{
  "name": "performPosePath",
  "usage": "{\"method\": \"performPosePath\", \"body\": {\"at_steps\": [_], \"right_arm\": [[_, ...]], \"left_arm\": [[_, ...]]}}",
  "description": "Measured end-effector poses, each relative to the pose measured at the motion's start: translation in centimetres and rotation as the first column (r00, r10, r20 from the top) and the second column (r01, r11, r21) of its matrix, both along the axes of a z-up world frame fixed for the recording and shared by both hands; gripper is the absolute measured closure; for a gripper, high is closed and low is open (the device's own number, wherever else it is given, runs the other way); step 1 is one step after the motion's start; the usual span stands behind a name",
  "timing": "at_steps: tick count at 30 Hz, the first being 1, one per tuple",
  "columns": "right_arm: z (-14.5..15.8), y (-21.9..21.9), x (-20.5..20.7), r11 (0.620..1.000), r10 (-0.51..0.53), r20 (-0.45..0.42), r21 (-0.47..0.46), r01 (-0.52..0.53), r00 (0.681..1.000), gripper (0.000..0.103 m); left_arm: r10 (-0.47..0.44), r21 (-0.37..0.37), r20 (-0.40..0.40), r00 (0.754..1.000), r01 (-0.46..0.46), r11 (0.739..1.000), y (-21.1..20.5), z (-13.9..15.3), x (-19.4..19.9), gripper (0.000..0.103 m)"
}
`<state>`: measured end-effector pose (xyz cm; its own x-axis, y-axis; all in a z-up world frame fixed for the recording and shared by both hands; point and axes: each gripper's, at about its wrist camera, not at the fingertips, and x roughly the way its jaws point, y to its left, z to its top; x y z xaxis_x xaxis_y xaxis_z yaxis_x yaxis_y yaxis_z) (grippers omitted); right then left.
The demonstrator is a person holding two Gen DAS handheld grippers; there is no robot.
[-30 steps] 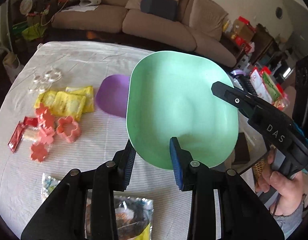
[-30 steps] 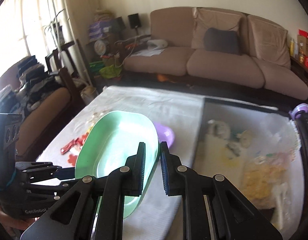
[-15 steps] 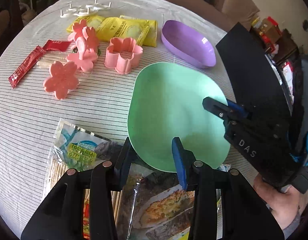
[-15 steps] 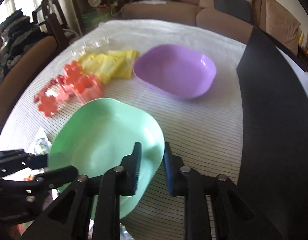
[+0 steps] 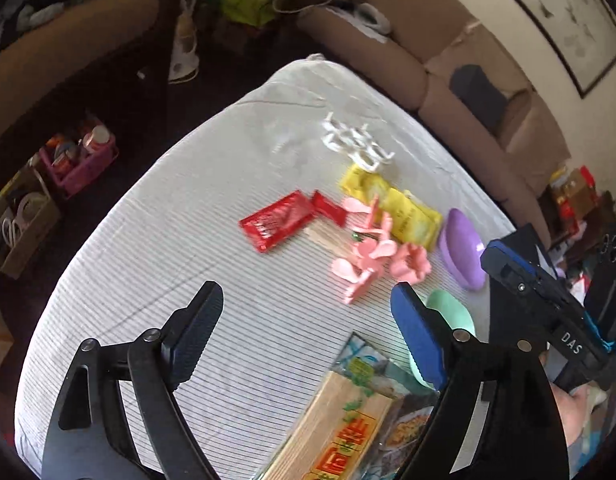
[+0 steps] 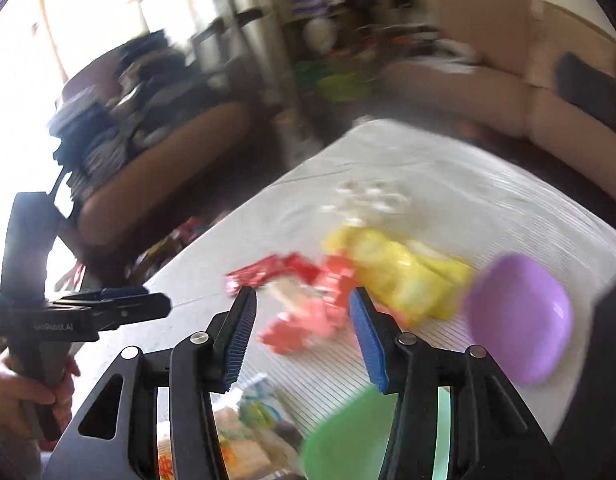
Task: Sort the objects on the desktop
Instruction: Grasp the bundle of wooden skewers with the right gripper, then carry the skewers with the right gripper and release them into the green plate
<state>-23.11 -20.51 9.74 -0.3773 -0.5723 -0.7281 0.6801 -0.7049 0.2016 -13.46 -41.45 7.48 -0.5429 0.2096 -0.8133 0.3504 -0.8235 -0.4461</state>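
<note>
The green plate [image 5: 452, 312] [image 6: 348, 436] lies on the striped cloth near the front edge, free of both grippers. My left gripper [image 5: 303, 320] hangs over bare cloth, its jaws opening wide with nothing between them. My right gripper [image 6: 303, 320] is also opening and empty, above the pink flower cutters [image 5: 372, 252] [image 6: 303, 324]. The purple bowl [image 5: 462, 248] [image 6: 520, 320] sits right of the cutters. Yellow packets [image 5: 396, 204] [image 6: 396, 276], red sachets [image 5: 275, 220] [image 6: 263, 274] and white clips [image 5: 356, 144] lie further back. The right wrist view is blurred.
A clear pack of wooden sticks [image 5: 340, 420] lies at the front edge beside the plate. A brown sofa [image 5: 388, 56] stands behind the table and an armchair [image 6: 167, 168] to its left. Boxes and a purple crate [image 5: 79, 160] sit on the floor at left.
Both grippers held the green plate, lowered it onto the cloth beside the purple bowl and let go. Both have swung left towards the small items and their jaws have spread.
</note>
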Motion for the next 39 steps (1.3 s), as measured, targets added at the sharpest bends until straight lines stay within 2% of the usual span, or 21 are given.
{"method": "performPosePath", "body": {"at_steps": [2, 6, 11, 15, 18, 23, 25, 26, 29, 31, 34, 37, 39], "right_arm": [[-1.2, -3.5, -1.0, 0.995, 0.083, 0.02, 0.05, -0.084, 0.996, 0.053], [-4.1, -8.4, -2.3, 0.967, 0.177, 0.046, 0.176, -0.183, 0.983, 0.053], [-7.4, -10.4, -2.0, 0.921, 0.257, 0.054, 0.29, -0.261, 0.965, 0.053], [-10.2, -11.2, -1.9, 0.839, 0.325, 0.057, 0.442, -0.316, 0.944, 0.055], [-10.5, -11.3, -2.5, 0.817, 0.356, 0.068, 0.462, -0.346, 0.932, 0.054], [-10.7, -11.1, -3.8, 0.812, 0.369, 0.17, 0.418, -0.406, 0.914, 0.059], [-10.5, -11.1, -3.8, 0.809, 0.38, 0.19, 0.406, -0.425, 0.905, 0.073], [-10.4, -10.9, -3.8, 0.816, 0.376, 0.202, 0.39, -0.427, 0.904, 0.087], [-10.2, -10.4, -2.8, 0.824, 0.379, 0.194, 0.373, -0.425, 0.905, 0.088], [-9.9, -9.8, -2.4, 0.848, 0.357, 0.178, 0.35, -0.398, 0.917, 0.089], [-8.1, -8.1, -2.2, 0.913, 0.295, 0.145, 0.249, -0.323, 0.944, 0.09], [-5.8, -5.8, -2.4, 0.968, 0.219, 0.139, 0.09, -0.233, 0.966, 0.09], [-4.2, -4.1, -2.5, 0.983, 0.181, 0.148, -0.016, -0.18, 0.972, 0.09]], "left_arm": [[0.046, 0.038, 0.001, 0.999, -0.046, 0.998, -1.8, -0.6, 0.4, 0.007], [0.108, 0.068, -0.023, 0.994, -0.106, 0.992, -5.1, -0.4, 0.9, 0.005], [0.154, 0.148, -0.045, 0.987, -0.146, 0.978, -7.6, -0.6, 1.2, 0.004], [0.145, 0.18, -0.04, 0.989, -0.136, 0.974, -8.1, -1.0, 1.2, 0.004], [0.122, 0.179, -0.048, 0.991, -0.111, 0.978, -7.7, -0.8, 1.1, 0.004], [0.1, 0.182, -0.043, 0.994, -0.09, 0.979, -7.2, -0.8, 0.7, 0.004], [0.091, 0.178, -0.035, 0.995, -0.084, 0.98, -7.0, -1.0, 0.5, 0.004], [0.089, 0.178, -0.034, 0.995, -0.081, 0.981, -7.0, -1.0, 0.5, 0.004], [0.088, 0.178, -0.038, 0.995, -0.08, 0.981, -6.9, -0.9, 0.4, 0.004], [0.089, 0.182, -0.041, 0.995, -0.08, 0.98, -6.9, -0.8, 0.3, 0.004], [0.079, 0.179, -0.043, 0.996, -0.071, 0.981, -6.7, -0.8, 0.3, 0.004], [0.073, 0.178, -0.044, 0.996, -0.064, 0.982, -6.6, -0.8, 0.3, 0.004], [0.072, 0.18, -0.044, 0.996, -0.063, 0.982, -6.5, -0.7, 0.3, 0.004]]}}
